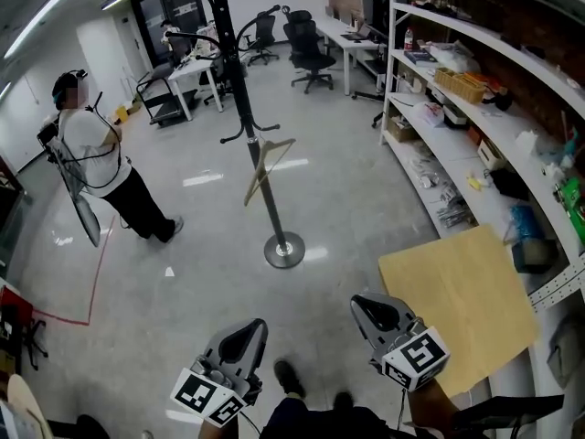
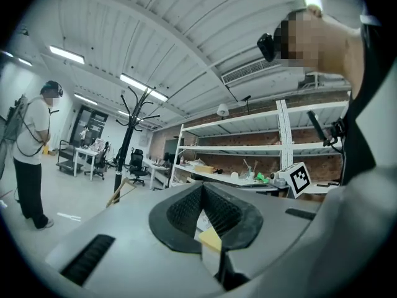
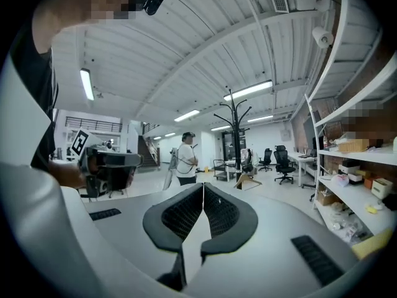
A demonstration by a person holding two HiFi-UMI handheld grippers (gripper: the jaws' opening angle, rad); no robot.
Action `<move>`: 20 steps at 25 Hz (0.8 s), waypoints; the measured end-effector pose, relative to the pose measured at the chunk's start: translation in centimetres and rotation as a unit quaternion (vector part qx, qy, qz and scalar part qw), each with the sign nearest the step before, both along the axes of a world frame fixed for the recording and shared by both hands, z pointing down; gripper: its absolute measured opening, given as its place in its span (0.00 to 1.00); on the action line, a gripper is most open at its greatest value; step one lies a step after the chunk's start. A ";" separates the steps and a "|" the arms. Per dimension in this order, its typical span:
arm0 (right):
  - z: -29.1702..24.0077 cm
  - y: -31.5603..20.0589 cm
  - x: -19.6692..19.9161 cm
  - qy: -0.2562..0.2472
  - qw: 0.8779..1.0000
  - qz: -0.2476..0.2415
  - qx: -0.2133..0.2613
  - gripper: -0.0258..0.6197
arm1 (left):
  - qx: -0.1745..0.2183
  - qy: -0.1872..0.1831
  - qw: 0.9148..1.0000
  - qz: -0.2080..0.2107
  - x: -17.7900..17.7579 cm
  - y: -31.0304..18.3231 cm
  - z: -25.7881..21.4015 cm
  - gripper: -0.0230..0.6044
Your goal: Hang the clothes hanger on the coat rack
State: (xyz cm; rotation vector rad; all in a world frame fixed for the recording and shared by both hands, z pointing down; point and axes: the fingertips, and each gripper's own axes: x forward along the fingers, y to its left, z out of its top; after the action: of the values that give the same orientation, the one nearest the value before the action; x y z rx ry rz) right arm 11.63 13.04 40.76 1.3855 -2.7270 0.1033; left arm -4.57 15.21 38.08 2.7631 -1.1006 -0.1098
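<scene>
Two closed hand-held grippers (image 1: 250, 327) (image 1: 367, 304), one hanger (image 1: 270, 171) hung on one coat rack (image 1: 239, 80)

Open floor (image 1: 210, 273) ahead to coat rack (image 1: 245, 108); shelving (image 1: 475, 90) crowds right, yellow board (image 1: 462, 300) beside it; person (image 1: 101, 167) stands left.

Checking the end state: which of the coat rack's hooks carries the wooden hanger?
A low hook halfway down the coat rack pole carries the wooden hanger, not the curved hooks at the top.

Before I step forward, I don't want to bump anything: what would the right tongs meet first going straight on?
Likely nothing near: the right tongs aim across open floor, between the standing person and the coat rack; which is nearer is unclear.
</scene>
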 end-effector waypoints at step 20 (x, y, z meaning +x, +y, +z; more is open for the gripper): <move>-0.4 13.3 -3.4 -0.007 1.000 -0.013 -0.001 0.05 | -0.020 -0.005 0.999 -0.043 -3.3 14.7 1.2 0.04</move>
State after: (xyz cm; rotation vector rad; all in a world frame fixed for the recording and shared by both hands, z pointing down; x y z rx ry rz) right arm 8.28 26.38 40.37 1.3536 -2.7553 0.1138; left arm -7.83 29.93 39.26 2.6839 -1.2114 -0.0845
